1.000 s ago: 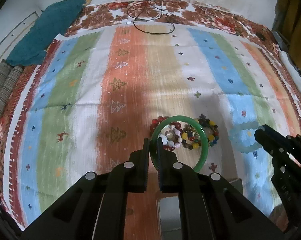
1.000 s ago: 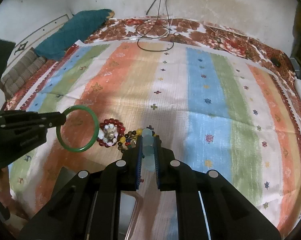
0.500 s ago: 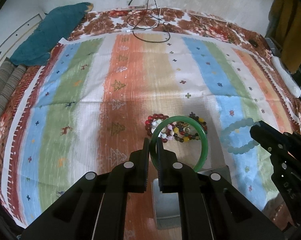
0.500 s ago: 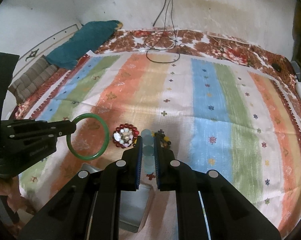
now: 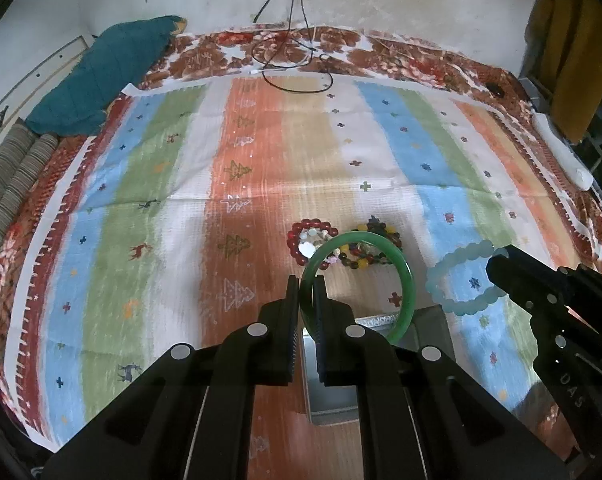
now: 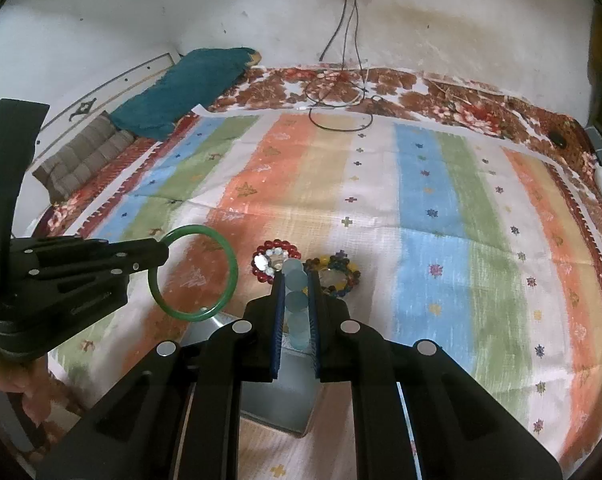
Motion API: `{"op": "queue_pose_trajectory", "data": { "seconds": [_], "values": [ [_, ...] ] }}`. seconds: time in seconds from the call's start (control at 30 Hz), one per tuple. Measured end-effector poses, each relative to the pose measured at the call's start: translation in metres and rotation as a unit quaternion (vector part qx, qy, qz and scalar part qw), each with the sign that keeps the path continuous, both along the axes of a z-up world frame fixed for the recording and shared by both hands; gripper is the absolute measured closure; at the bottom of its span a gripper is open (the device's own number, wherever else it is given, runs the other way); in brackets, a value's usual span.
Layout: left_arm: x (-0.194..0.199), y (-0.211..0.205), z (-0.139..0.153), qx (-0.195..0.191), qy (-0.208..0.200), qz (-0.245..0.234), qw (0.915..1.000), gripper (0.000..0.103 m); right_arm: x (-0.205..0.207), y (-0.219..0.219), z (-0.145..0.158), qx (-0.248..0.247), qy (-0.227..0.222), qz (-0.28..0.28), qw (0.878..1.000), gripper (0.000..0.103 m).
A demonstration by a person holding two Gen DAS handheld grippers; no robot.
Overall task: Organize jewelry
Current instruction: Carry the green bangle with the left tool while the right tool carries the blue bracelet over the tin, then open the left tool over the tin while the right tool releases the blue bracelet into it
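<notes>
Striped bedspread (image 5: 261,184) | left claw (image 5: 307,300) clamps green bangle (image 5: 405,276), right claw (image 6: 297,300) clamps pale-blue bead bracelet (image 5: 461,280) | both now lifted off bed, back over metal box (image 6: 277,392) | red bracelet (image 5: 301,236), multicolour bracelet (image 5: 365,260) remain | judgement: drop-in next.

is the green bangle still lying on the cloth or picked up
Picked up: the left claw is shut on the green bangle, which hangs above the striped cloth.
</notes>
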State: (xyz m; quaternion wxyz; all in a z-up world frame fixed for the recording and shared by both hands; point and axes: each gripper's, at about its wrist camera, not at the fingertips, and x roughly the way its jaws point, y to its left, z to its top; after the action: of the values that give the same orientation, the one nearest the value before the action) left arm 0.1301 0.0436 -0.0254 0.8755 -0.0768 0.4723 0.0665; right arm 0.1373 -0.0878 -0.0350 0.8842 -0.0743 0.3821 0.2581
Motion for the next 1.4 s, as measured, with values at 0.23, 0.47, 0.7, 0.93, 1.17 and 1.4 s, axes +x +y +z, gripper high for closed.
{"op": "queue_pose_trajectory", "data": {
  "seconds": [0.23, 0.47, 0.7, 0.93, 1.17, 1.4],
  "values": [
    [-0.014, -0.009, -0.001, 0.006, 0.0, -0.007, 1.0, 0.096, -0.013, -0.002, -0.002, -0.007, -0.004, 0.0, 1.0, 0.091],
    [-0.023, -0.011, -0.001, 0.008, 0.0, -0.009, 0.9999, 0.095, -0.022, -0.006, -0.006, -0.006, 0.001, 0.001, 1.0, 0.091],
    [-0.029, -0.015, -0.003, 0.011, 0.005, -0.016, 0.9998, 0.094, -0.028, -0.006, -0.008, -0.003, 0.009, 0.006, 1.0, 0.091],
    [-0.023, -0.013, -0.009, 0.005, 0.025, -0.007, 0.9997, 0.08, -0.022, -0.007, -0.011, -0.001, 0.02, -0.002, 1.0, 0.072],
    [-0.022, 0.002, -0.008, 0.001, 0.025, 0.018, 0.9995, 0.067, -0.011, -0.011, -0.019, -0.012, 0.036, -0.013, 0.999, 0.067],
    [-0.009, 0.011, -0.013, -0.004, 0.036, 0.025, 0.999, 0.058, 0.003, -0.014, -0.024, -0.013, 0.051, -0.026, 0.998, 0.059]
  ]
}}
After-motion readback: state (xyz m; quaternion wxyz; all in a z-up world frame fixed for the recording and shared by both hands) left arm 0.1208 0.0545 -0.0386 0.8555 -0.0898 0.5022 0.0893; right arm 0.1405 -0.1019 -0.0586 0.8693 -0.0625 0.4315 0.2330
